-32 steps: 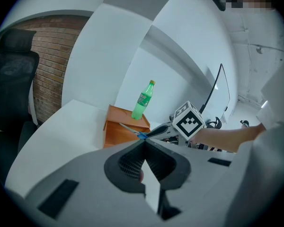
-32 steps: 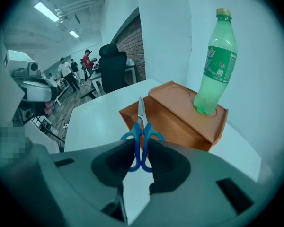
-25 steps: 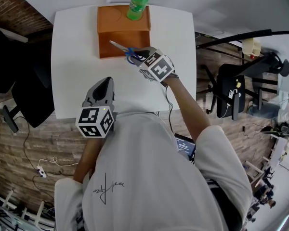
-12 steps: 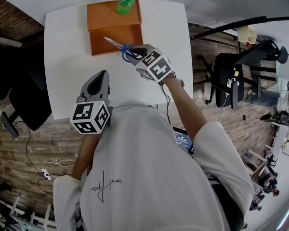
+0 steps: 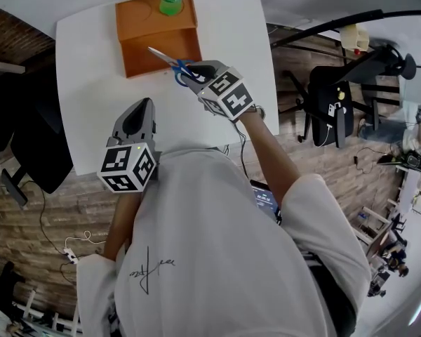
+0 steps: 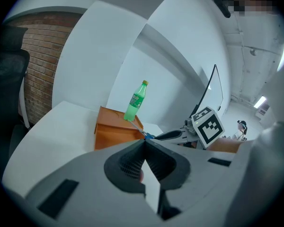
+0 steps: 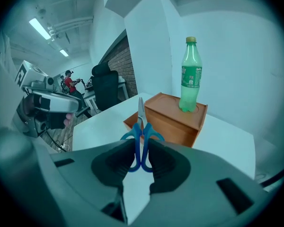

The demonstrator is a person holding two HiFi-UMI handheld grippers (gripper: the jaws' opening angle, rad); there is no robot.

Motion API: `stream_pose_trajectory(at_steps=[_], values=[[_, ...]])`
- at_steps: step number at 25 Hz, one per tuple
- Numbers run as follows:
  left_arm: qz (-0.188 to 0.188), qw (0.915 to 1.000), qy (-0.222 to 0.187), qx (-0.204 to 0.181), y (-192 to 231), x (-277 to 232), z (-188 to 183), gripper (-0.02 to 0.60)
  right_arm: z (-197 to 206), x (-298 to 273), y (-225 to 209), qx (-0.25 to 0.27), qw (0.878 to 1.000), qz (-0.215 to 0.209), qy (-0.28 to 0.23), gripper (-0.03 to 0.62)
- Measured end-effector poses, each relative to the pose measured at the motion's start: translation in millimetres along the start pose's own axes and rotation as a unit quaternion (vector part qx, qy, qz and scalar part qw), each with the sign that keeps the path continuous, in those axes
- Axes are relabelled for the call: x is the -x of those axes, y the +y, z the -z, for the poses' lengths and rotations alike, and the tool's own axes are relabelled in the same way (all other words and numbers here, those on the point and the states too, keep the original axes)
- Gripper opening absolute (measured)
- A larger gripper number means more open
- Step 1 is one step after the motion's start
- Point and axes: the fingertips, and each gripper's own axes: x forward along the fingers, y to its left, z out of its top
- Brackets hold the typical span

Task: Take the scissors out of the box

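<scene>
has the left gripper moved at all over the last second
No. The left gripper still hovers over the near edge of the table, no closer to the box than before.

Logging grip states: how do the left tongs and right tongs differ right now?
The right tongs are shut on the blue scissors; the left tongs are shut on nothing. The right tongs reach close to the orange box; the left tongs sit nearer the person. Both point toward the box.
</scene>
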Motion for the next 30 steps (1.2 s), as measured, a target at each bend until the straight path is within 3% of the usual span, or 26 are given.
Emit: stream_pose_trajectory(at_steps=[15, 27, 30], values=[[-0.009, 0.9999, -0.011, -0.007, -1, 10, -6, 0.008, -10, 36, 18, -0.049, 0.997, 0.024, -0.060, 0.097], [-0.003, 0.9999, -0.011, -0.006, -5, 10, -9, 0.008, -21, 73, 24, -0.131, 0.979, 0.056, -0.143, 0.098], [0.000, 0.9999, -0.012, -0.003, -7, 9, -11, 0.008, -28, 86, 24, -0.130, 0.975, 0.072, -0.163, 0.097]])
